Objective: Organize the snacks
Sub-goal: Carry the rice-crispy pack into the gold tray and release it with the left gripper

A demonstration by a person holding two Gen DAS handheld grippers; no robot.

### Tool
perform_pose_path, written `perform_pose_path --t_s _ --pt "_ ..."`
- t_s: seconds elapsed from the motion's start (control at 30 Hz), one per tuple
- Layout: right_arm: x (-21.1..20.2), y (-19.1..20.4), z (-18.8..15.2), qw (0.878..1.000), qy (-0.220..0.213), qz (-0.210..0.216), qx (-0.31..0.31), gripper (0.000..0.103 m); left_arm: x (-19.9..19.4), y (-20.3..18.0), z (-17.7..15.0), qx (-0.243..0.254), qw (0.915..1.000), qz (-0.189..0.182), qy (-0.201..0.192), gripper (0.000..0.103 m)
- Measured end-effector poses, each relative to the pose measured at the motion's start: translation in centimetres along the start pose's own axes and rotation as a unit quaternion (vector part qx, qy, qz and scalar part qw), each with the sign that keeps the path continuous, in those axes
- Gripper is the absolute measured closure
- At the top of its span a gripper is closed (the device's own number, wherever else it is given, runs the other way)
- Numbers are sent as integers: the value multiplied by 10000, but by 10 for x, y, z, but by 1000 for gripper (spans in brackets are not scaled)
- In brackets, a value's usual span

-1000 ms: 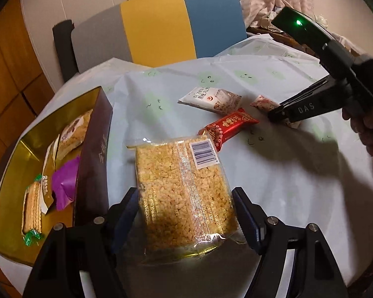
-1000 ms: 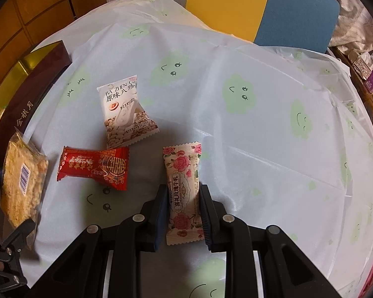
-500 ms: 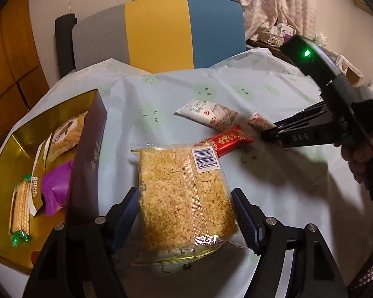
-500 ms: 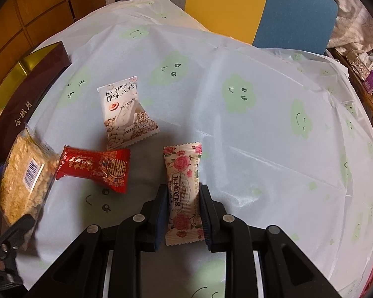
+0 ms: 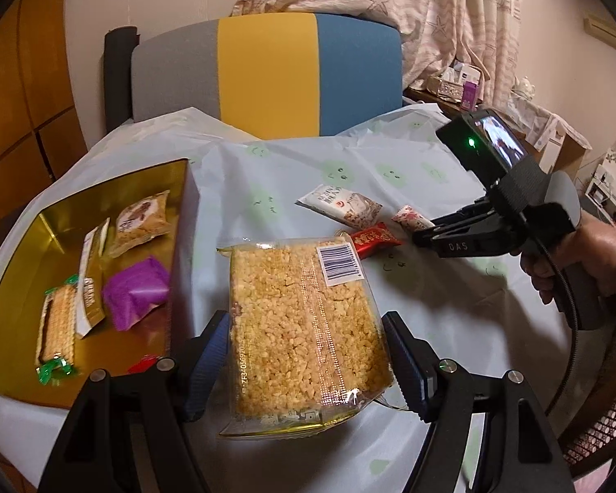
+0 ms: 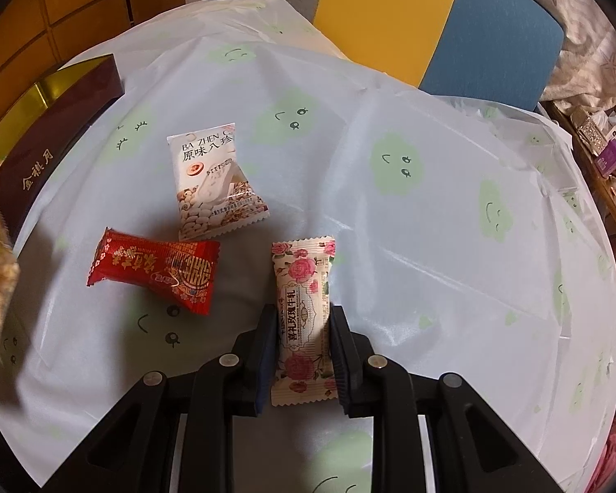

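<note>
My left gripper [image 5: 306, 349] is shut on a big clear pack of yellow puffed-rice cake [image 5: 304, 324] and holds it above the table, just right of the gold-lined box [image 5: 16, 287]. My right gripper [image 6: 302, 330] is shut on a rose-print candy pack [image 6: 304, 316] that lies on the tablecloth; it also shows in the left wrist view [image 5: 425, 238]. A red snack pack [image 6: 156, 275] and a white nut snack pack [image 6: 215, 185] lie left of and beyond the rose pack.
The box holds several snacks, among them a purple pack [image 5: 137, 291] and a cracker pack [image 5: 57, 328]. Its dark brown wall [image 6: 41, 152] faces the loose snacks. A grey, yellow and blue chair [image 5: 267, 74] stands behind the round table [image 6: 451, 213].
My left gripper has lifted the rice-cake pack and tipped upward, so more of the box's inside shows. My right gripper stays closed on the rose pack in the same place.
</note>
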State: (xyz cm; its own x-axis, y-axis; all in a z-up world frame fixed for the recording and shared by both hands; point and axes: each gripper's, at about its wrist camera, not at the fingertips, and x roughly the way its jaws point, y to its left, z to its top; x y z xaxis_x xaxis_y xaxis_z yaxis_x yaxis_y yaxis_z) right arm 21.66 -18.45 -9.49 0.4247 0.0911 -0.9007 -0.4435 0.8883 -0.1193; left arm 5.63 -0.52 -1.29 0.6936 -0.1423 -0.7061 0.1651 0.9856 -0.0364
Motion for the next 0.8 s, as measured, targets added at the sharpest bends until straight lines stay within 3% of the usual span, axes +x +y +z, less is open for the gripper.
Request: perform_pose_path --t_s 0.8 --pt "-9 14 -4 9995 -96 -206 -211 78 -52 56 6 -629 9944 747 -414 29"
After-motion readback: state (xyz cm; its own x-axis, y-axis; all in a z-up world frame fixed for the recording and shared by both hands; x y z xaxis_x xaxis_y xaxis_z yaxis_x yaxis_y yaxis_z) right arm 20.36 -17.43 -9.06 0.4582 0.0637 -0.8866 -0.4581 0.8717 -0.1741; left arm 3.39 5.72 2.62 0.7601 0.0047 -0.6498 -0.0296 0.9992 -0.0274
